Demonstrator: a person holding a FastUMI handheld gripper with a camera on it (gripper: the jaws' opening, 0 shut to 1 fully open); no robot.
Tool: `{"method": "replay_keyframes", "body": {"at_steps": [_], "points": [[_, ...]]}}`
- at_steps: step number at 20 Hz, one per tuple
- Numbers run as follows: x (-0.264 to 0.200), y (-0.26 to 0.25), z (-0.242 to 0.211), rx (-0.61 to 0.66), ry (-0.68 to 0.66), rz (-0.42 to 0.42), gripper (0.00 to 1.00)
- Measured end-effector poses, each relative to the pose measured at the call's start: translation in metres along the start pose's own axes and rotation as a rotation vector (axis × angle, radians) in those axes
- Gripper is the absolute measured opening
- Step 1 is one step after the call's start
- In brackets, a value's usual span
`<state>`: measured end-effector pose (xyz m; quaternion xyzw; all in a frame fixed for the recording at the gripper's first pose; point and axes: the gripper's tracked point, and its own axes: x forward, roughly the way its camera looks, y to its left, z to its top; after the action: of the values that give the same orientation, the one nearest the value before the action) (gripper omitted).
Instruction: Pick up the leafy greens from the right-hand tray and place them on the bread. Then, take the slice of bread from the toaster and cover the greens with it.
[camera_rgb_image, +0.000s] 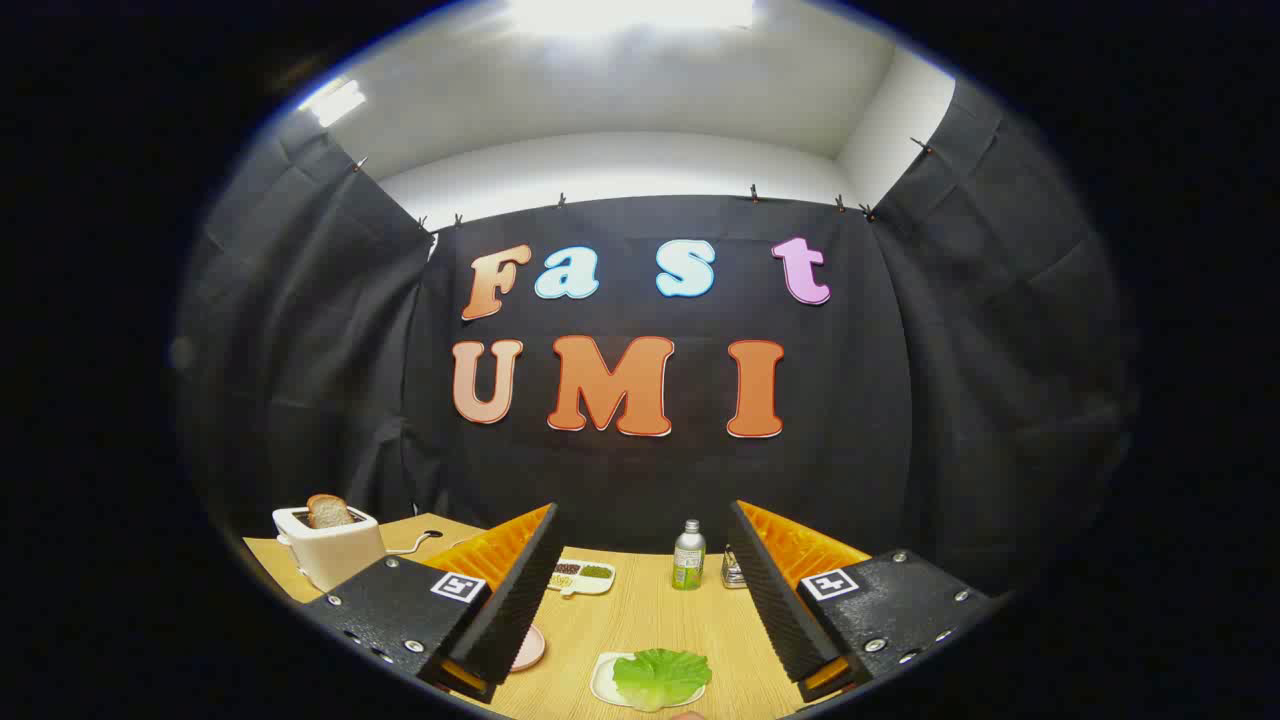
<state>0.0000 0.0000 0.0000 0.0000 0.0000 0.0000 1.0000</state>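
Note:
The leafy greens (660, 676) lie on a small white tray (603, 681) on the wooden table, low between my two fingers and nearer than their tips. My gripper (643, 512) is open and held above the table, with nothing between its fingers. A white toaster (328, 550) stands to the far left beyond the left finger, and a slice of bread (328, 510) sticks up out of its slot. A pink plate (530, 648) peeks out from behind the left finger; what lies on it is hidden.
A small bottle with a green label (688, 555) stands at the table's far side, next to a small clear jar (735, 570). A white divided dish (582, 575) with seasonings lies to the bottle's left. The toaster's cable (415, 543) runs across the table behind it.

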Motion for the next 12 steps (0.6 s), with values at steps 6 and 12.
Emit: {"method": "replay_keyframes", "body": {"at_steps": [6,12], "points": [[-0.005,0.02,0.004,0.003,-0.005,0.046,0.99],[-0.007,0.02,0.01,-0.016,-0.013,0.046,0.99]]}}
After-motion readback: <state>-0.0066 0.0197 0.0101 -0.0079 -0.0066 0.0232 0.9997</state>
